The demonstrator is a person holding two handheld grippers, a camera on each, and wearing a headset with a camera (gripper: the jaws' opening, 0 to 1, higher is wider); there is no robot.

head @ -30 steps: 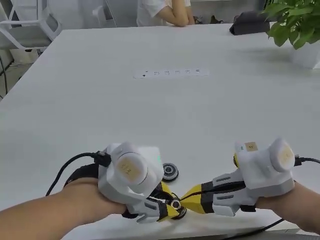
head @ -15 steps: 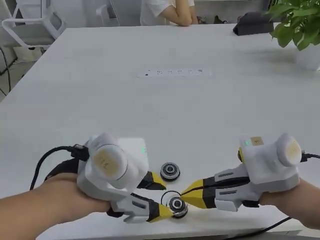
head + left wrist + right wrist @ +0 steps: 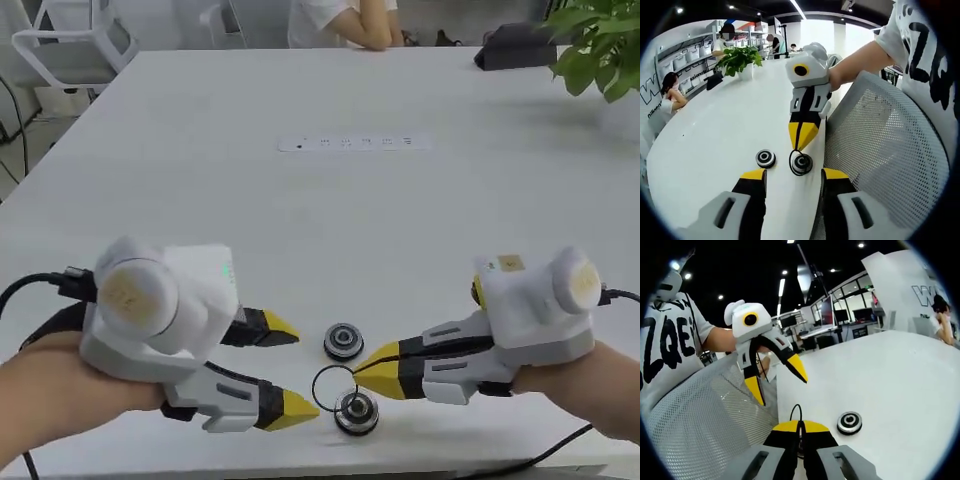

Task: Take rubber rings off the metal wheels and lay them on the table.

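Note:
Two small metal wheels lie near the table's front edge: the far wheel (image 3: 343,341) (image 3: 765,158) (image 3: 849,422) and the near wheel (image 3: 356,412) (image 3: 802,163). My right gripper (image 3: 360,376) (image 3: 801,144) (image 3: 800,427) is shut on a thin black rubber ring (image 3: 315,388) (image 3: 791,159) (image 3: 795,413). The ring stands up just left of the near wheel and overlaps it; I cannot tell whether they touch. My left gripper (image 3: 287,367) (image 3: 794,175) (image 3: 781,387) is open to the left of both wheels, holding nothing.
The white table (image 3: 200,200) ends just in front of the wheels. A power socket strip (image 3: 355,143) is set into its middle. Far back are a plant (image 3: 600,50), a black bag (image 3: 520,45) and a seated person (image 3: 345,20). A mesh chair back (image 3: 880,150) stands behind the front edge.
My left gripper has opened and drawn back left from the near wheel. The ring now stands clear beside that wheel in the right gripper's tips. The head camera has shifted a little.

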